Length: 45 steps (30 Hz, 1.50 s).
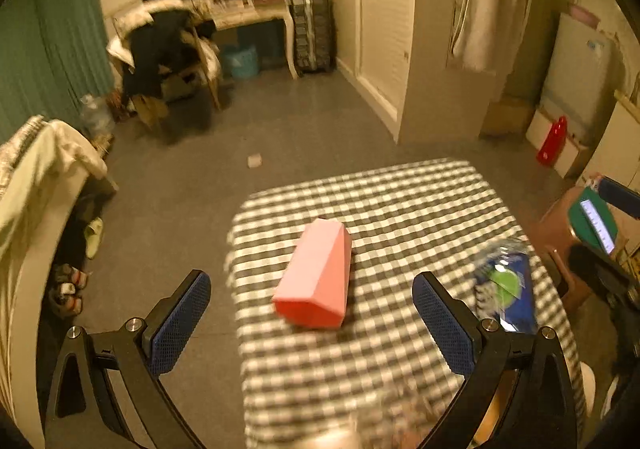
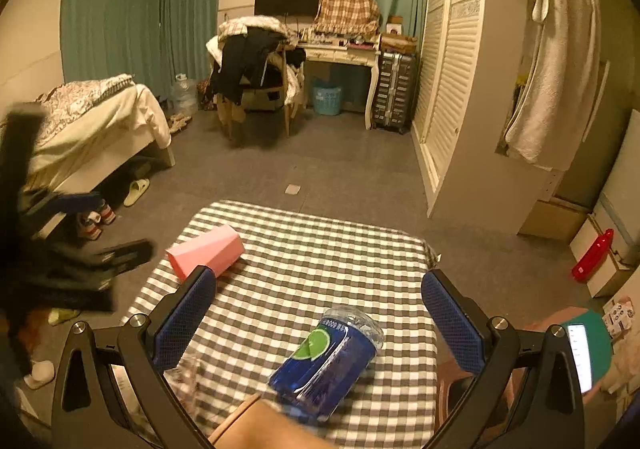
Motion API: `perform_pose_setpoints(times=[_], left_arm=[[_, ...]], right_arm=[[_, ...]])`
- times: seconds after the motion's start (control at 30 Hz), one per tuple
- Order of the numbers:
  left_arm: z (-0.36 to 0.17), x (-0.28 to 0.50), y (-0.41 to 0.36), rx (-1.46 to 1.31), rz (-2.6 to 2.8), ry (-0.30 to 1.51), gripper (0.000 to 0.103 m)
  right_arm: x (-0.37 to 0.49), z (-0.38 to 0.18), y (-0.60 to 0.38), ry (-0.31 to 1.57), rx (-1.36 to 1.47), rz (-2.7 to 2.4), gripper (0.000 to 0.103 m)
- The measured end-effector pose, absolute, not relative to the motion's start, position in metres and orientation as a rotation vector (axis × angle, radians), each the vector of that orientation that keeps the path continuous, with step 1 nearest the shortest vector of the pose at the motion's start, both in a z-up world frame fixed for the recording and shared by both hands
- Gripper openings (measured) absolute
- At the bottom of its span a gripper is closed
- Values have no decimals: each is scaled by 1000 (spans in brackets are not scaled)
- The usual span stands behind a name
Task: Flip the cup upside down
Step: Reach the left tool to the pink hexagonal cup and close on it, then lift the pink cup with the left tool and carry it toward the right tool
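A pink faceted cup (image 1: 316, 277) lies on its side on the checked tablecloth (image 1: 400, 209). My left gripper (image 1: 312, 323) is open above it, its blue pads to either side and nearer the camera, touching nothing. The cup also shows in the right wrist view (image 2: 206, 251) at the table's far left. My right gripper (image 2: 320, 323) is open and empty over the table's near part, above a blue-labelled plastic bottle (image 2: 328, 363) lying on its side. The left gripper shows blurred at the left edge of the right wrist view (image 2: 72, 249).
The bottle lies at the table's right edge in the left wrist view (image 1: 506, 289). A stool with a phone on a green thing (image 2: 580, 349) stands right of the table. A bed (image 2: 100, 125) is at the left, a wardrobe (image 2: 452, 89) at the right, grey floor beyond.
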<state>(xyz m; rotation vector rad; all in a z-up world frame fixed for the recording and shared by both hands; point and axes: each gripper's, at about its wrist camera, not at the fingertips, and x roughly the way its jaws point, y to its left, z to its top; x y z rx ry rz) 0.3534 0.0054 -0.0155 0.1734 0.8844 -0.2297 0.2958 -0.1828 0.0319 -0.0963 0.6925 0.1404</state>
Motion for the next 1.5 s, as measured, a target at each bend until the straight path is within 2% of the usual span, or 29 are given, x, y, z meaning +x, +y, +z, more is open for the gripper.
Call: perform_pose_setpoints(times=[0.2,0.33,0.4,0.43,0.5,0.53,0.73,0.9,1.23,1.5], left_arm=[[-73,402,-12,241,-226,1008,102],[-93,412,-14,265,-247,1058,99],[-98,415,-15,283,-253,1076,86],[-100,418,-16,288,-258,1094,76],[-104,421,-16,283,-278,1124,69],[-104,422,-15,282,-282,1130,62],[-88,410,-12,233,-301,1120,62],[-46,381,-14,204,-292,1060,62],[54,253,-33,217,-335,923,62],[78,145,-45,255,-302,831,62]], right_arm=[[335,-3,-204,747,-103,135,103],[356,-17,-214,766,-96,121,103],[361,-24,-216,779,-88,124,103],[362,-27,-217,785,-85,125,103],[366,-32,-217,793,-81,127,103],[367,-33,-217,795,-78,129,103],[353,-30,-215,797,-71,129,103],[333,-14,-222,781,-61,120,103],[241,47,-240,674,-34,112,103],[149,75,-253,614,-12,111,103]])
